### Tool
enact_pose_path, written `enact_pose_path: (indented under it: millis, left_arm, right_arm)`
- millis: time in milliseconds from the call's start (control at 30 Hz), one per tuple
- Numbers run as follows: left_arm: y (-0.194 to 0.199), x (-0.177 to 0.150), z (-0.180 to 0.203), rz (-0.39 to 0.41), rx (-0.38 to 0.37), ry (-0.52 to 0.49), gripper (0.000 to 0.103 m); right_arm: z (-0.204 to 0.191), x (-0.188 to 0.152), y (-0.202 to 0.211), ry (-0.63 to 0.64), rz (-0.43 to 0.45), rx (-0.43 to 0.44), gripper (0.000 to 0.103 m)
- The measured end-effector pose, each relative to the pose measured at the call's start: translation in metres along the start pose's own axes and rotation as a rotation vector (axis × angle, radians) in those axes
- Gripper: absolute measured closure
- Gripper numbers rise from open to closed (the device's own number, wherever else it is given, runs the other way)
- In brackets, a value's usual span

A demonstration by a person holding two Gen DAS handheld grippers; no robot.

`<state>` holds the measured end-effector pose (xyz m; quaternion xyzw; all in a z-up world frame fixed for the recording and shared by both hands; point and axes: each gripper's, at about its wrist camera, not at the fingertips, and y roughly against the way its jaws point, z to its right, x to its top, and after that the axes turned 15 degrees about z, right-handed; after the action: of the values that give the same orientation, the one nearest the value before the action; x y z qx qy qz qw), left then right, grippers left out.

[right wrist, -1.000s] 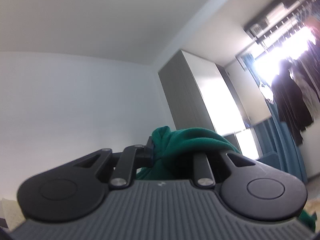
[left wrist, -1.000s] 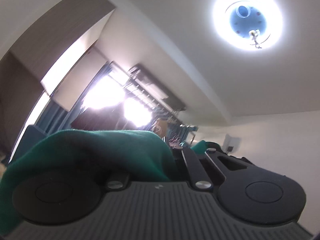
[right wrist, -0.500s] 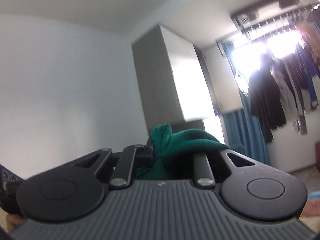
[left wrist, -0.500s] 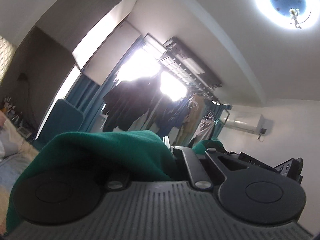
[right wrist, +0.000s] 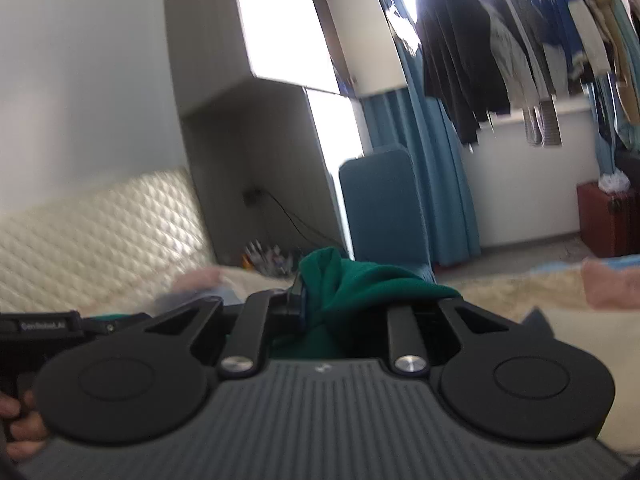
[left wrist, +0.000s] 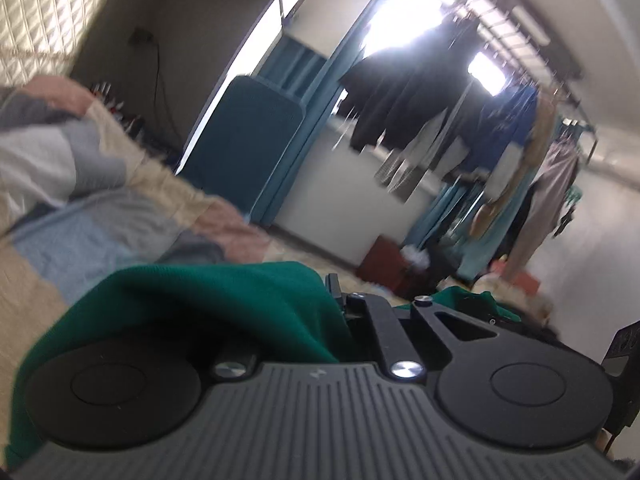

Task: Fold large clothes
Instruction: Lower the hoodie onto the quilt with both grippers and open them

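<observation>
Left tool [left wrist: 340, 300] pinched tight on a bunch of the green garment [left wrist: 224, 300], cloth draped over its left side. Right tool [right wrist: 316, 300] also clamped on a fold of the same garment [right wrist: 352, 292], jaws a bit apart around the thicker wad. Garment hangs between the two tools just above the bed [left wrist: 100, 232]; the lower part is out of view, so whether it touches the quilt is unclear.

Progress: looks early. Garment gripped at two points, not laid flat, no fold visible. Left to do, by my guess: spread it on the bed, smooth, fold.

Around the bed: padded headboard [right wrist: 100, 232] behind, patchwork quilt rumpled on top and could snag the spread. Beyond the bed a blue chair [right wrist: 384, 208], blue curtains [right wrist: 432, 168], hanging clothes [left wrist: 420, 92] at the window, a red box [right wrist: 608, 216] on the floor. Nothing in the way but the rumpled quilt. A hand [right wrist: 16, 428] shows at the lower left edge of the right view.
</observation>
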<state>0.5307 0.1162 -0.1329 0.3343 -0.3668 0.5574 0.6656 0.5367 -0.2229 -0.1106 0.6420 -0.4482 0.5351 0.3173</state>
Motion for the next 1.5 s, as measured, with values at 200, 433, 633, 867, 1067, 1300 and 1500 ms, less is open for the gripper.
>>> enact_pose_path:
  millis: [200,433,633,867,1067,1300,1500]
  left_arm:
    - [-0.091,-0.082,-0.061,-0.166,0.090,-0.043,0.096]
    - [-0.109,-0.099,-0.090,-0.319,0.185,-0.010,0.096]
    - [-0.073,-0.070,-0.058,-0.329,0.192,-0.020,0.093]
    - [-0.005,-0.033,-0.021,-0.278,0.184,-0.038,0.061]
    - [0.064,-0.010,0.015,-0.210,0.158,-0.111,0.060]
    - [0.167,0.011,0.068,-0.129,0.130,-0.153,0.060]
    - [0.246,0.018,0.096,-0.129,0.127,-0.111,0.060]
  right_arm:
    - [0.015,-0.107,-0.029,0.060,-0.177,-0.070,0.079]
    - [0.012,-0.132,-0.054,0.069,-0.314,-0.091,0.078]
    - [0.010,-0.138,-0.065,0.085,-0.335,-0.100,0.078]
    - [0.004,-0.121,-0.037,0.032,-0.310,-0.114,0.067]
    - [-0.016,-0.085,0.014,0.002,-0.239,-0.080,0.051]
    - [-0.064,-0.034,0.108,0.042,-0.168,0.004,0.051]
    - [-0.090,0.001,0.195,-0.001,-0.167,0.028,0.051]
